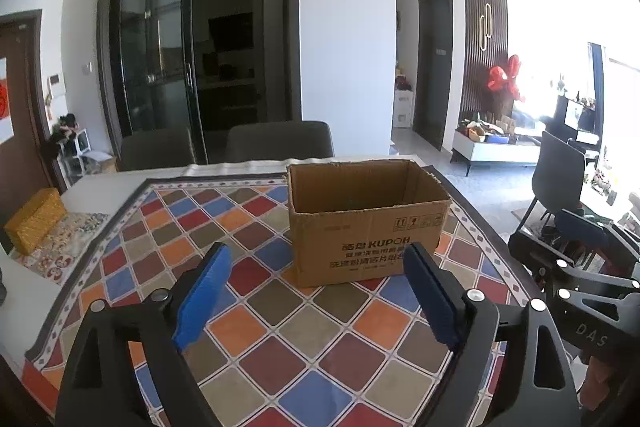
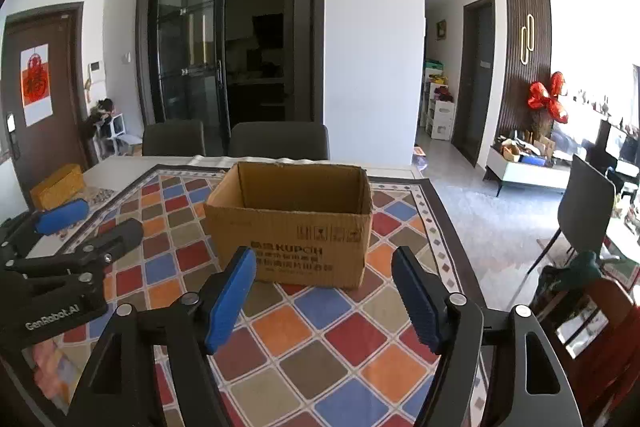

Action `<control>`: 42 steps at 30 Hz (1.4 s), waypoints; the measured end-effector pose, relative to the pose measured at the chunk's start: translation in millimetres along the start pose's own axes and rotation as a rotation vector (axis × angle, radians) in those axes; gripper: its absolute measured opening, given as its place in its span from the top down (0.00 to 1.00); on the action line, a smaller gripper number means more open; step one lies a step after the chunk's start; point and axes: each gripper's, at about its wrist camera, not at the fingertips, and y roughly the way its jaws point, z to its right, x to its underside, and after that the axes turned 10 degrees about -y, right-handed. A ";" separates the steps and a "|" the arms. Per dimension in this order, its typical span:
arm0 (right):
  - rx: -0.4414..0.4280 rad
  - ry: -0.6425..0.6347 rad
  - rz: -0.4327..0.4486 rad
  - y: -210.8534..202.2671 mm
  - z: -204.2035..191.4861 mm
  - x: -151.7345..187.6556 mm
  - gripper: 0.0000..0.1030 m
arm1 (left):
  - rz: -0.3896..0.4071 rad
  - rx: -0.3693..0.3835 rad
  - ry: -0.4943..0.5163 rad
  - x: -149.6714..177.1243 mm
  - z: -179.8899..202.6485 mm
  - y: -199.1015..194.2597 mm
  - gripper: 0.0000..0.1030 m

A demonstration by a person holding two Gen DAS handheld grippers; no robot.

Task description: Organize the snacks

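An open brown cardboard box (image 1: 368,223) (image 2: 292,223) with printed lettering stands on a tablecloth of coloured diamonds (image 1: 256,331) (image 2: 320,339). Its inside looks mostly bare from here. My left gripper (image 1: 317,255) hangs open a short way in front of the box, with nothing between its blue pads (image 1: 204,299). My right gripper (image 2: 324,257) is also open and empty, facing the box front. The two grippers are side by side: the right one's black frame (image 1: 588,291) shows at the edge of the left wrist view. No snack can be made out.
A yellow box (image 1: 34,223) (image 2: 56,187) lies at the table's far left. Two grey chairs (image 1: 280,141) (image 2: 280,139) stand behind the table, and a dark chair (image 1: 558,179) (image 2: 588,203) is off its right side. The cloth's right edge borders open floor.
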 end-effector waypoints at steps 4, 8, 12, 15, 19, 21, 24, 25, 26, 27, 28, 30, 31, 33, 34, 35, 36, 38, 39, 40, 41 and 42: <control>0.006 0.020 0.011 -11.4 1.3 8.8 0.26 | 0.044 -0.018 0.016 6.8 2.4 -14.9 0.08; 0.017 0.022 0.031 -21.5 1.2 15.0 0.25 | 0.051 -0.014 0.015 11.5 2.8 -24.0 0.06; 0.022 0.025 0.045 -30.5 1.3 19.7 0.22 | 0.065 -0.016 0.017 14.5 3.9 -33.6 0.01; 0.021 0.028 0.051 -34.8 -0.1 22.3 0.21 | 0.066 0.005 0.008 16.0 3.0 -39.2 0.00; 0.011 0.029 0.055 -38.6 0.3 23.0 0.21 | 0.076 0.005 0.008 16.5 3.3 -45.1 0.00; 0.012 0.028 0.058 -40.1 0.6 23.4 0.21 | 0.082 0.003 0.010 16.8 3.5 -47.7 0.00; 0.015 0.028 0.064 -42.9 0.2 23.1 0.21 | 0.087 0.004 0.010 17.3 3.8 -51.2 0.00; 0.016 0.029 0.067 -44.5 0.2 23.2 0.21 | 0.091 0.004 0.011 17.4 4.0 -52.2 0.00; 0.017 0.031 0.069 -45.3 0.3 23.2 0.21 | 0.094 0.004 0.010 17.6 3.9 -52.8 0.00; 0.018 0.030 0.071 -46.4 -0.2 23.2 0.21 | 0.096 0.003 0.010 17.5 3.7 -53.3 0.00; 0.020 0.029 0.072 -47.3 -0.6 23.0 0.21 | 0.098 0.001 0.010 17.4 3.6 -54.1 0.00; 0.022 0.029 0.076 -49.2 -1.1 22.7 0.21 | 0.102 0.001 0.010 17.2 3.1 -55.2 0.00; 0.024 0.028 0.078 -50.0 -1.4 22.6 0.21 | 0.104 0.000 0.009 17.2 2.9 -55.8 0.00; 0.026 0.027 0.082 -51.3 -1.6 22.2 0.21 | 0.106 0.001 0.010 17.4 2.8 -56.5 0.00; 0.026 0.026 0.082 -51.4 -2.4 22.1 0.21 | 0.109 0.000 0.010 17.6 2.8 -57.2 0.00; 0.026 0.026 0.083 -51.4 -2.3 22.3 0.21 | 0.112 0.000 0.010 17.3 2.3 -56.5 0.00; 0.026 0.027 0.083 -51.3 -2.4 22.1 0.21 | 0.113 0.002 0.012 17.4 2.5 -56.9 0.00; 0.025 0.028 0.082 -51.5 -2.4 22.3 0.21 | 0.119 0.003 0.012 18.4 2.7 -58.6 0.00; 0.025 0.030 0.084 -51.6 -2.5 22.2 0.21 | 0.121 0.004 0.012 18.5 2.7 -59.0 0.00; 0.025 0.030 0.084 -52.0 -3.0 21.7 0.21 | 0.121 0.005 0.013 18.4 2.8 -58.9 0.00; 0.026 0.029 0.084 -52.2 -3.0 21.6 0.21 | 0.121 0.004 0.014 18.4 2.9 -58.9 0.00; 0.025 0.028 0.085 -52.0 -2.9 22.0 0.21 | 0.120 0.004 0.014 18.5 3.0 -58.8 0.00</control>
